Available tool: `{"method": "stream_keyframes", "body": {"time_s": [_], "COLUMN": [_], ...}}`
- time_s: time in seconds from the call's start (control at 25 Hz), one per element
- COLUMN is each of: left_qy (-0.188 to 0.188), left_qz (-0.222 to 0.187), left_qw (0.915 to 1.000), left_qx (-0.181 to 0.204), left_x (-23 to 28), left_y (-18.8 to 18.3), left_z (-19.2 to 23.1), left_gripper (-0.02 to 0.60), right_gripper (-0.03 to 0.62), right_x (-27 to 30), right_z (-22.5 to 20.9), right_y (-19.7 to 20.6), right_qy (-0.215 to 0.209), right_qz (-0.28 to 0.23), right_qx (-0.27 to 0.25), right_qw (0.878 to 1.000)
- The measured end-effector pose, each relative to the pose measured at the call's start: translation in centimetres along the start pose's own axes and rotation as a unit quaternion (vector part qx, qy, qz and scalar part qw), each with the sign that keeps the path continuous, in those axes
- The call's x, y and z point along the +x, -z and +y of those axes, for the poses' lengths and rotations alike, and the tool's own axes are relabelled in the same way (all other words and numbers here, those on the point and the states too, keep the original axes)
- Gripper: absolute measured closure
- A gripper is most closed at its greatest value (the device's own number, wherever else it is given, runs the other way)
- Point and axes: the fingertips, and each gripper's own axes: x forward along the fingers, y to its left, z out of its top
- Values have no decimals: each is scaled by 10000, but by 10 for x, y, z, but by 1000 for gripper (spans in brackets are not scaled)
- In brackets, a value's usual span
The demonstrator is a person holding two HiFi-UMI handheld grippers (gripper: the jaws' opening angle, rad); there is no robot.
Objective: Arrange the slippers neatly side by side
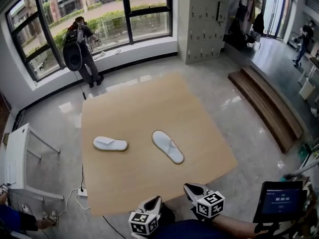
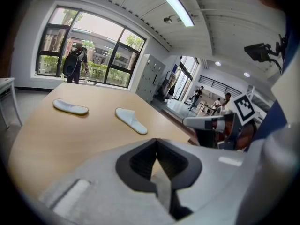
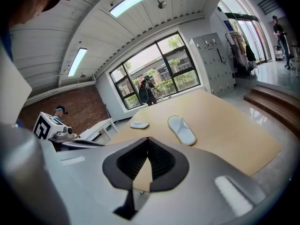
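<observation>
Two white slippers lie apart on the wooden table. The left slipper lies crosswise; the right slipper lies at a slant, a hand's width or more from it. Both grippers hover at the table's near edge, well short of the slippers. My left gripper and right gripper are shut and hold nothing. In the left gripper view the slippers lie far beyond the closed tips. From the right gripper view both slippers show past the closed tips.
A person with a backpack stands by the window at the far left. A white rack stands left of the table, with a cable on the floor beside it. Wooden steps lie to the right, and a screen stands at the lower right.
</observation>
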Motion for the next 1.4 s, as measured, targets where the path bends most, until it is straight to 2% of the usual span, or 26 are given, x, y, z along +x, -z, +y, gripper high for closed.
{"method": "stream_keyframes", "body": {"time_s": [0.2,0.32,0.44,0.52,0.68,0.76,0.84,1.0,1.12,1.2,1.4], "left_qy": [87,121,85,-97,-973,-1264,-1280,-1086,-1507,-1724,-2038], "left_qz": [-33,-33,-26,-97,-254,-325,-467,-754,-735,-712,-643], "left_qw": [9999,9997,9998,9999,9949,9914,9907,9909,9858,9824,9768], "left_qx": [104,222,202,98,-64,-60,52,269,68,-29,-102], "left_x": [22,27,34,33,22,21,28,32,29,46,68], "left_y": [-55,-63,-66,-69,-70,-72,-79,-87,-91,-106,-123], "left_z": [73,88,96,107,155,173,185,192,194,202,250], "left_gripper": [577,577,577,577,577,577,578,577,578,577,577], "right_gripper": [583,583,583,583,583,583,583,583,583,583,583], "right_x": [73,79,73,72,86,95,101,98,104,118,160], "right_z": [1,2,-10,-18,-19,-27,-41,-58,-75,-97,-113], "right_y": [-37,-43,-40,-39,-36,-40,-50,-52,-62,-81,-94], "right_qy": [178,232,456,595,580,567,632,816,577,490,424], "right_qz": [-100,-130,-83,-22,129,158,83,13,251,314,353], "right_qx": [0,-58,-209,-318,-514,-656,-778,-823,-900,-966,-1116], "right_qw": [9998,9996,9987,9977,9969,9961,9949,9933,9940,9936,9922]}}
